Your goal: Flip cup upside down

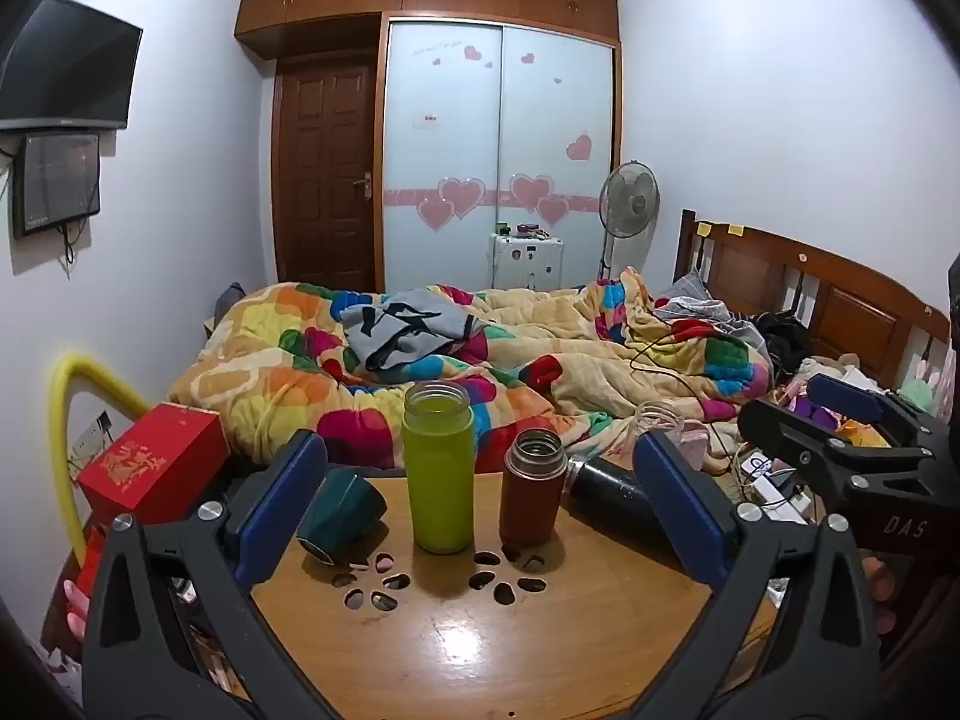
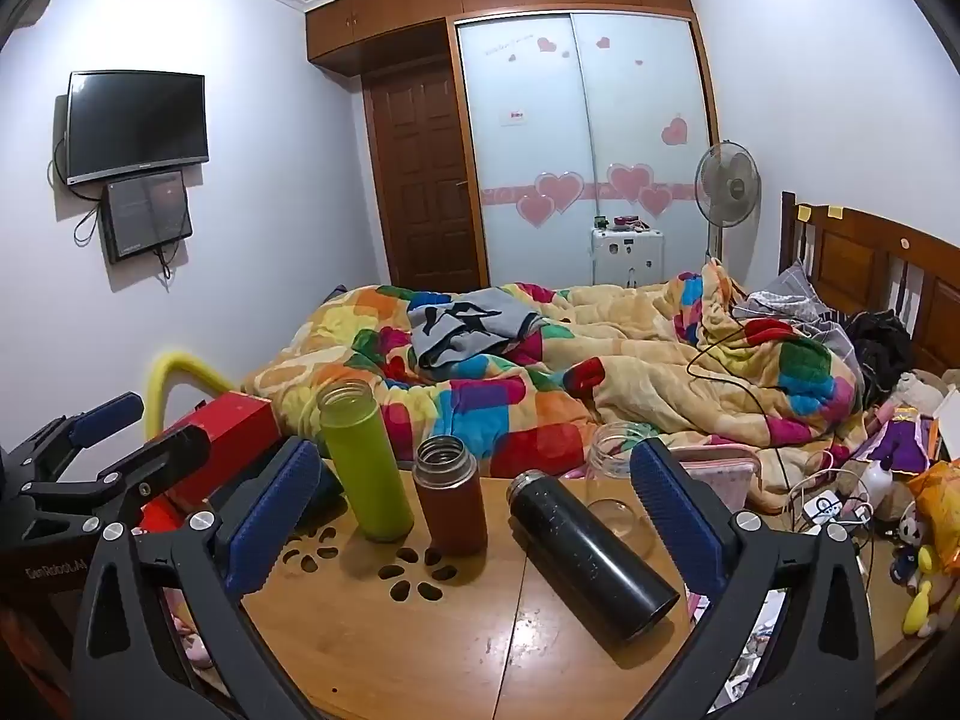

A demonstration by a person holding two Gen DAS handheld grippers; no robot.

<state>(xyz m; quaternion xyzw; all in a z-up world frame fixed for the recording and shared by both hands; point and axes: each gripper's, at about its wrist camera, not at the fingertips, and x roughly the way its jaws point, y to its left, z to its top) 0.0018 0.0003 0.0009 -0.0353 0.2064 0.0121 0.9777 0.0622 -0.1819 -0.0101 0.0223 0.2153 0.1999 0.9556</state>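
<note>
L gripper (image 1: 480,504) wide open, nothing betw its blue pads, hovering over the round wooden table (image 1: 480,648). R gripper (image 2: 474,516) also wide open, holding nothing. Each shows in the other's view: R at right edge of left-wrist view, L at left edge of right-wrist view.

Lower centre, left-wrist view: green bottle (image 1: 438,468) upright, no lid; brown flask (image 1: 534,486) upright just right of it, apart. Black flask (image 2: 591,558) on its side, mouth toward brown one. Dark green cup (image 1: 342,510) tipped on its side, lower left, near L pad. Clear glass jar (image 2: 612,480) behind black flask. Red box (image 1: 156,462) far left. Colourful quilt (image 1: 456,354) on bed behind.
</note>
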